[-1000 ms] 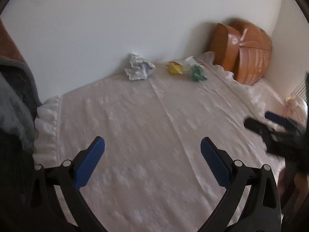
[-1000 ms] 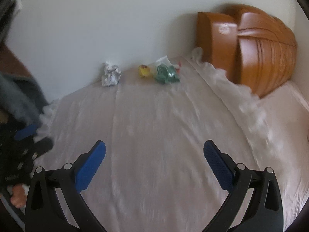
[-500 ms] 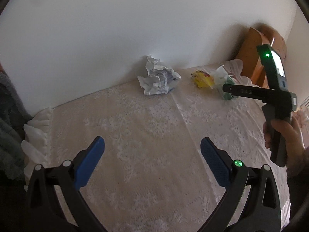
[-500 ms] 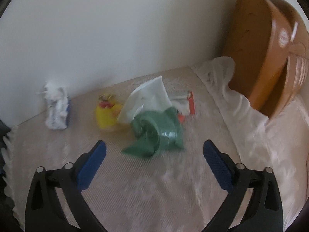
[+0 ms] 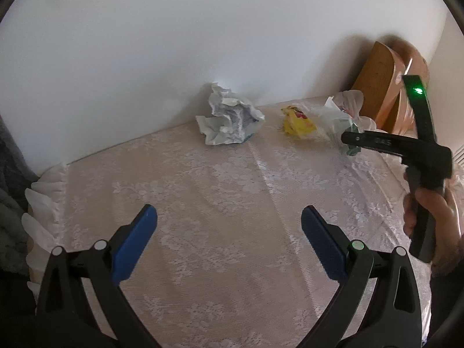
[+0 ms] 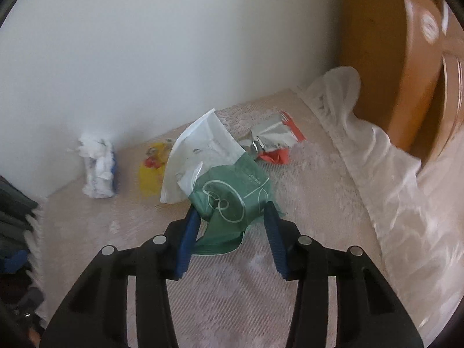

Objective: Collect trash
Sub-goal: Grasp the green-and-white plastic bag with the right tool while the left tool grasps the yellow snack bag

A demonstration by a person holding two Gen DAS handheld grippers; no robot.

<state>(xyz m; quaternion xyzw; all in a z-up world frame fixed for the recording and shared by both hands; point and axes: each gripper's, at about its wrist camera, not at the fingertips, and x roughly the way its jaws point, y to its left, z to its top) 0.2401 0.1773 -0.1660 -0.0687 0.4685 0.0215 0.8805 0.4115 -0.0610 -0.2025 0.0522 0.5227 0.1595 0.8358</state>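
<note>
The left tongs point(image 5: 229, 223) hang wide open and empty over the bed point(image 5: 232, 197). The right tongs point(image 6: 230, 217), half closed, straddle the green bag point(image 6: 232, 200) without clearly pinching it; close squarely on its bunched middle. Behind the bag lie yellow wrapper point(image 6: 150, 171) and paper point(image 6: 97, 171).

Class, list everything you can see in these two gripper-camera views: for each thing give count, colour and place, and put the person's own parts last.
Crumpled paper: one, white with blue print, by the wall.
Yellow wrapper: one, yellow and red, right of the paper.
Green-and-white bag: one, between the right gripper's fingers.
Red-and-silver wrapper: one, behind the bag.
Lace bedspread: one, pale pink, under everything.
Wooden headboard: one, orange-brown, far right.
Wall: white, behind the bed.
Left gripper: black, blue pads, open above the bedspread.
Right gripper: black, blue pads, closing around the bag.
Right hand: one, gripping the handle.
</note>
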